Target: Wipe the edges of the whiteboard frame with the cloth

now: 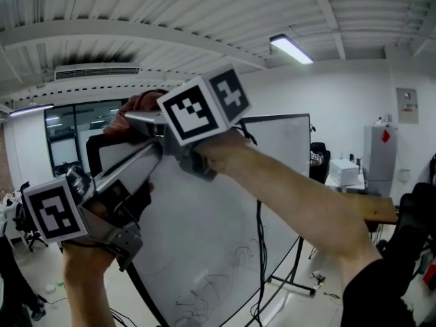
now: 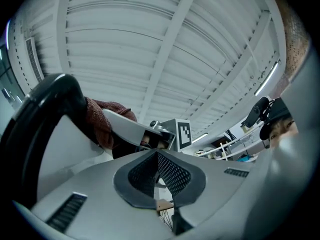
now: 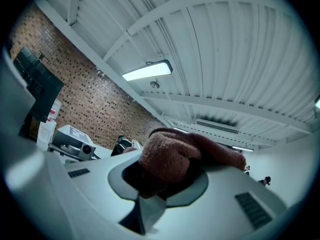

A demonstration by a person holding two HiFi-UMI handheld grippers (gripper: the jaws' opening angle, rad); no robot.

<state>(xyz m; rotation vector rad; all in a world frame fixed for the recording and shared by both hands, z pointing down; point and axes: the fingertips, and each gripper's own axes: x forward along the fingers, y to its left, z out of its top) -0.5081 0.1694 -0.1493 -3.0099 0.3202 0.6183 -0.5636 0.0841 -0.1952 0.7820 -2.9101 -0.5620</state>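
- Left gripper (image 2: 157, 154) — jaws pressed together, nothing between them.
- Right gripper (image 3: 162, 179) — clamped on the reddish-brown cloth (image 3: 175, 156), at a top corner of the whiteboard frame (image 1: 272, 117).

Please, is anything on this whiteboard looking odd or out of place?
Faint scribbles mark the lower part of the whiteboard, so its surface is not clean. Nothing else stands out: the right tongs hold the cloth at the board's top corner.
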